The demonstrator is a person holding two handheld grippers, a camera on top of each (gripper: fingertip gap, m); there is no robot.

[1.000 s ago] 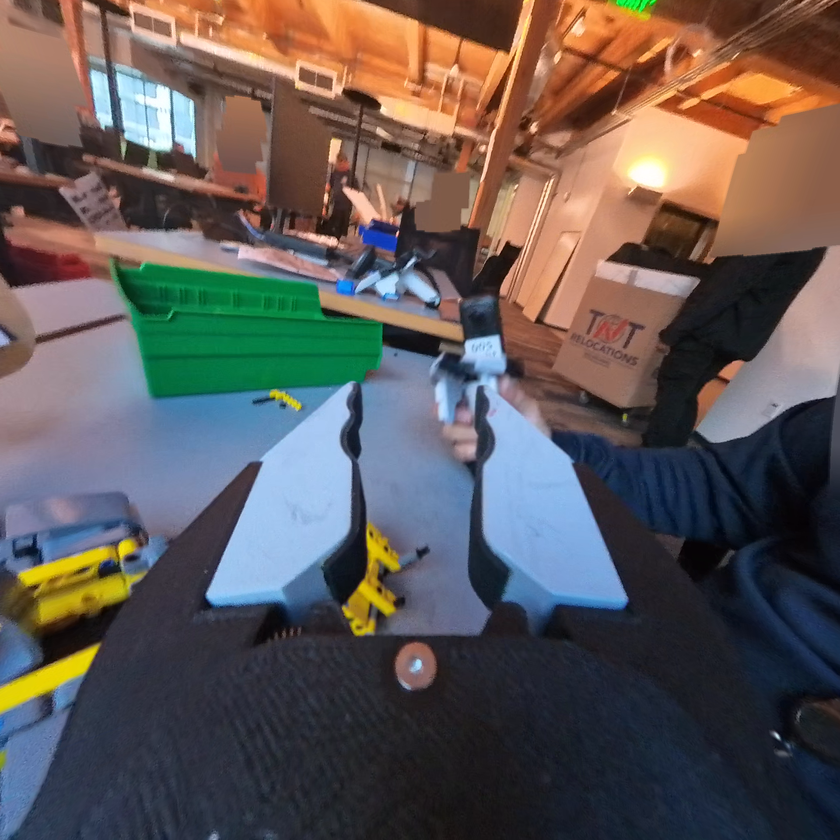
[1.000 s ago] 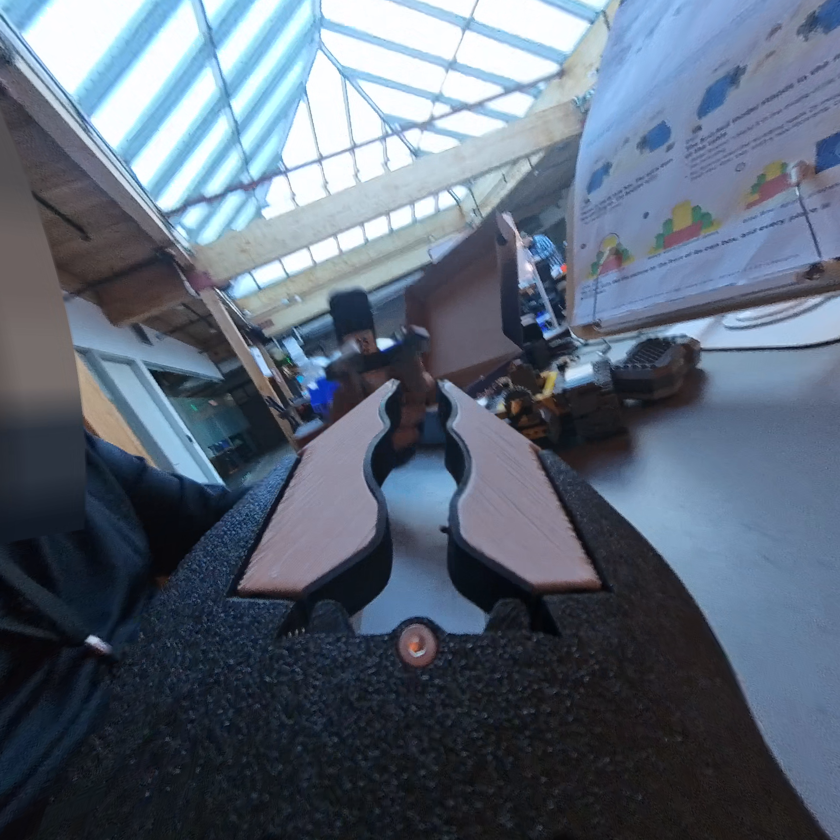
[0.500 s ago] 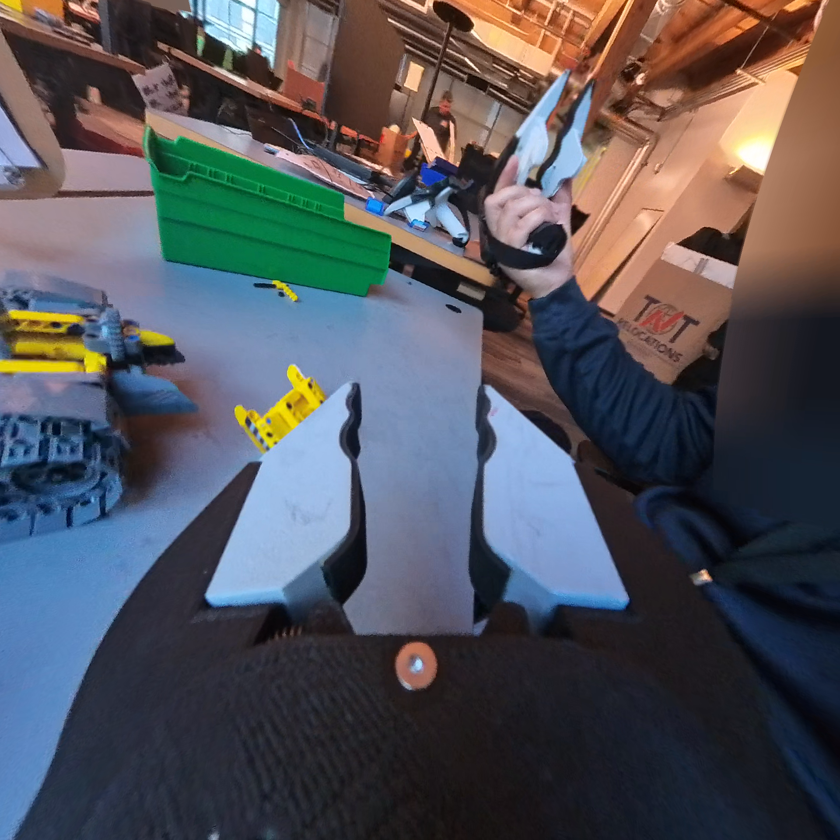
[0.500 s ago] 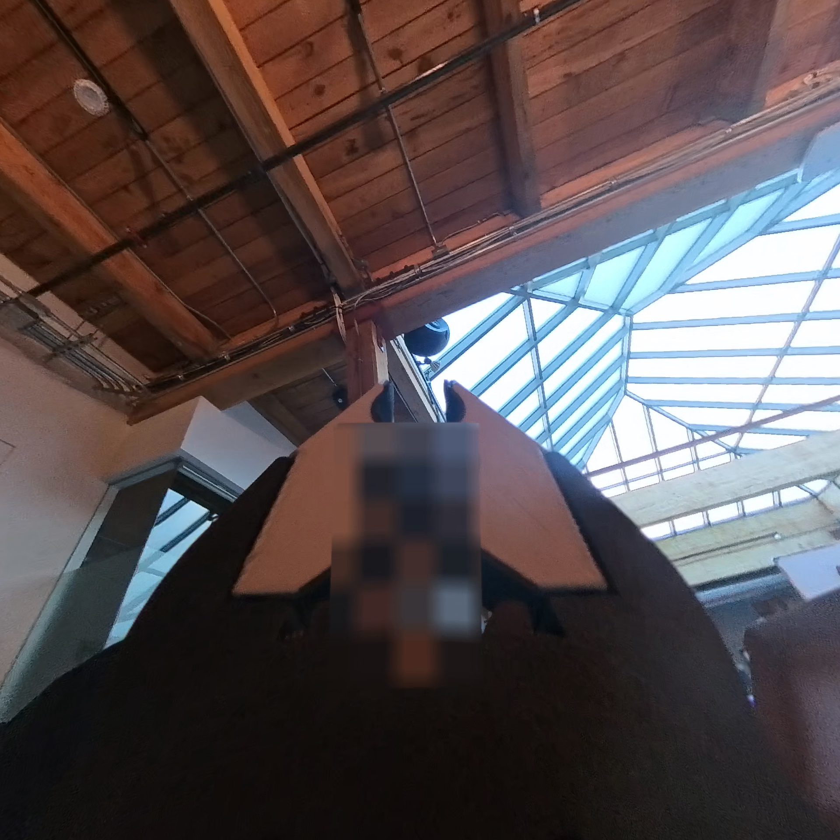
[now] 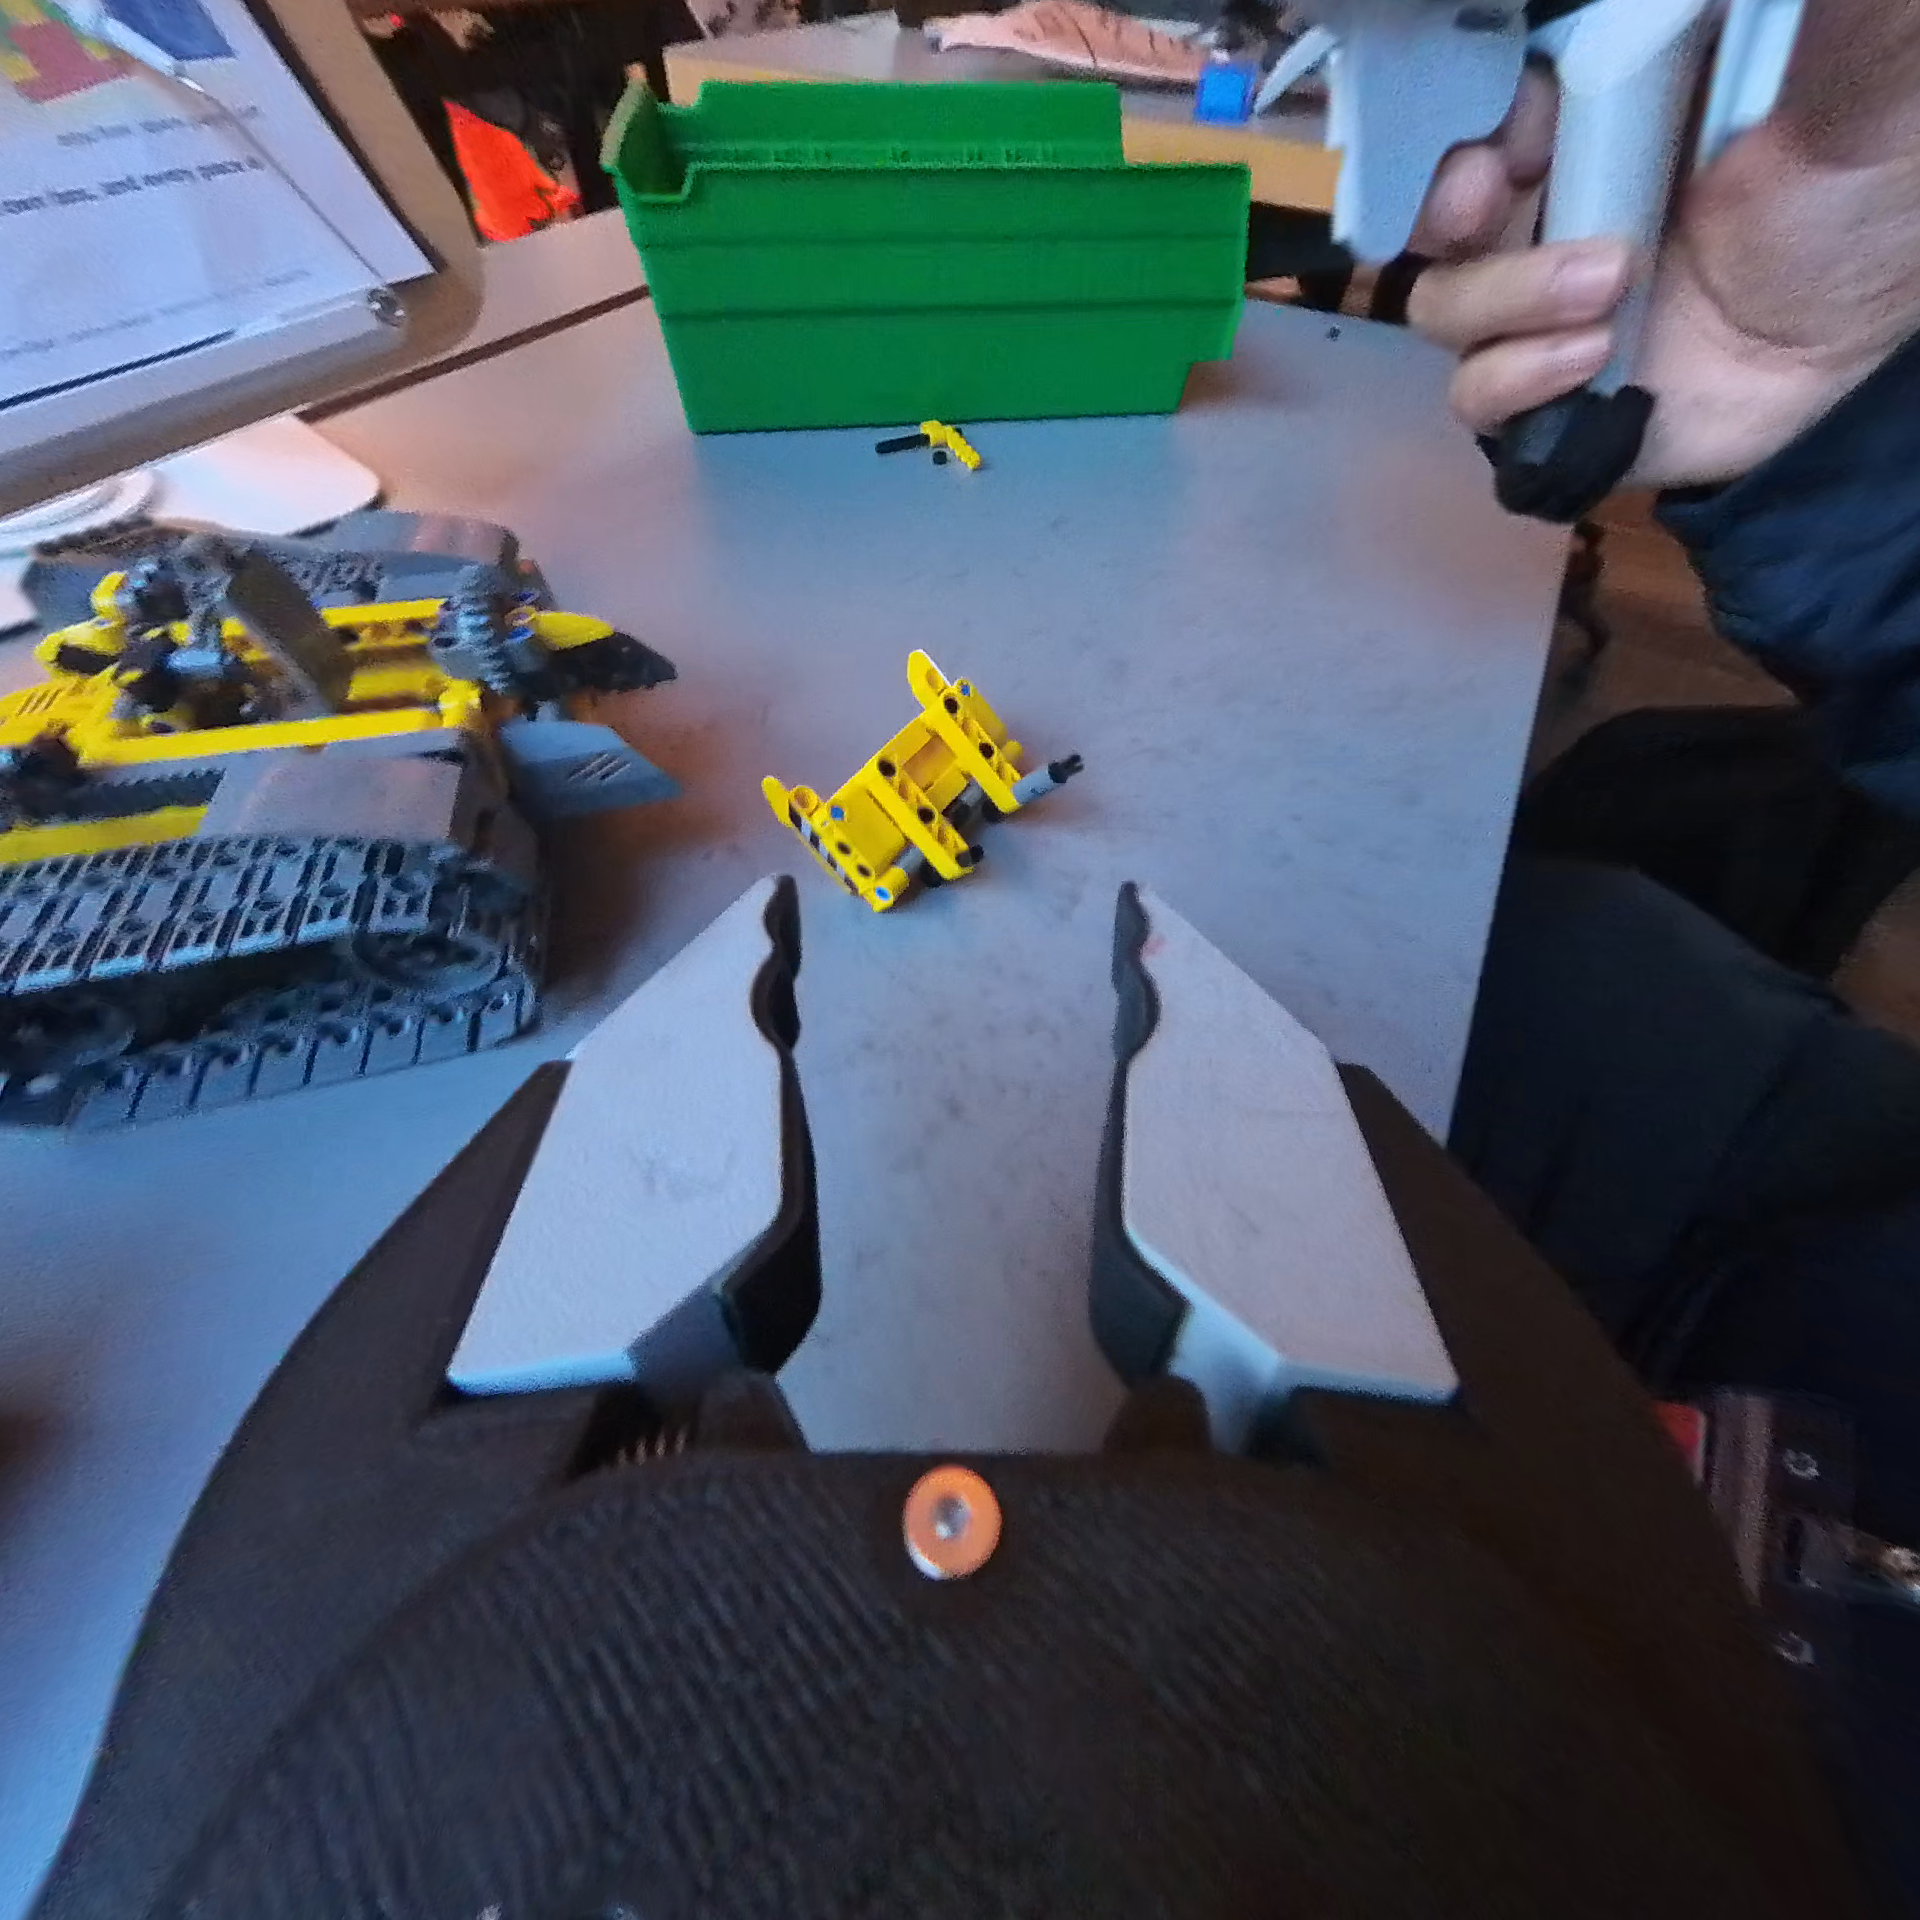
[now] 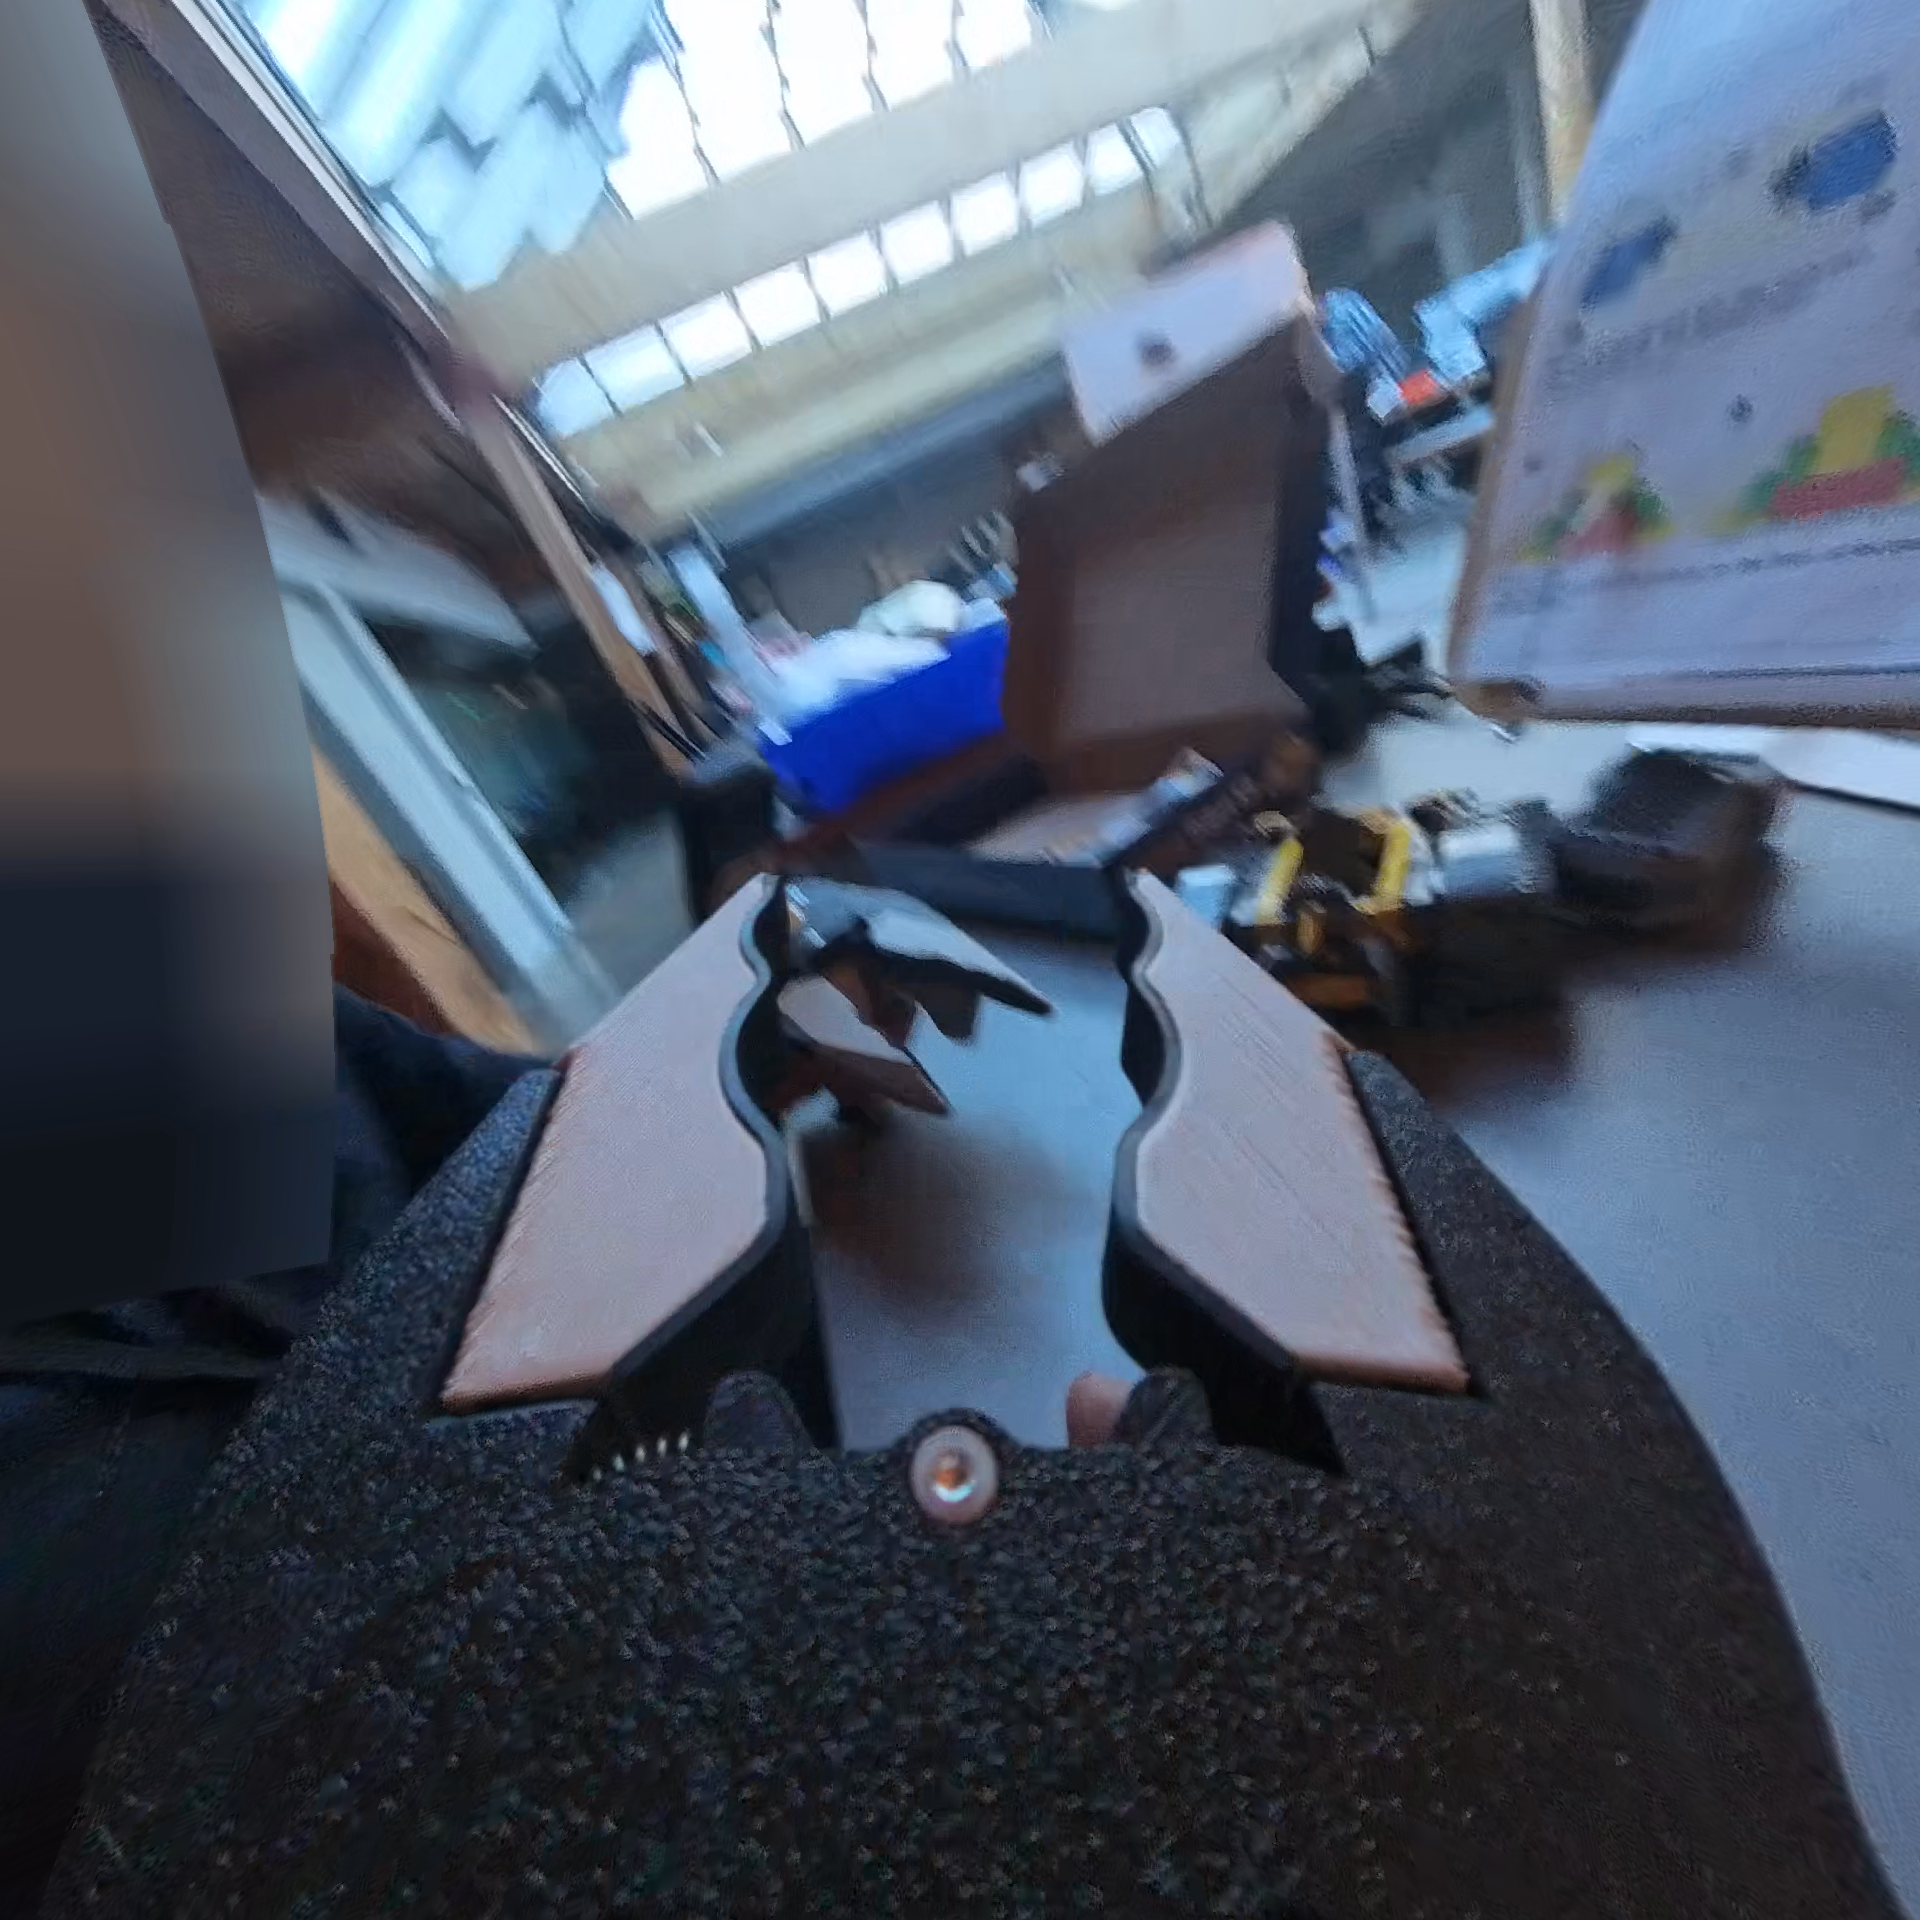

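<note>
My left gripper is open and empty, held just above the grey table. A small yellow brick assembly lies on the table just ahead of its fingertips. A large yellow and grey tracked brick vehicle stands to the left. My right gripper is open and empty, held in the air over the table edge. In the left wrist view it shows at the upper right in a hand. In the right wrist view the left gripper shows between the right fingers, and the vehicle is blurred farther off.
A green plastic bin stands at the back of the table. A tiny yellow and black piece lies in front of it. A tilted board with a printed sheet stands at the back left. A person's dark sleeve and legs are at the right. Left tips to right tips: about 20 centimetres. The right gripper is farther from the vehicle, some 20 centimetres, than the left, some 15 centimetres. The left camera catches it too, in the left wrist view.
The left gripper has drawn back and tilted down, so the yellow assembly now lies ahead of its tips. The right gripper swung up to the ceiling, then down toward the table, opening wider.
</note>
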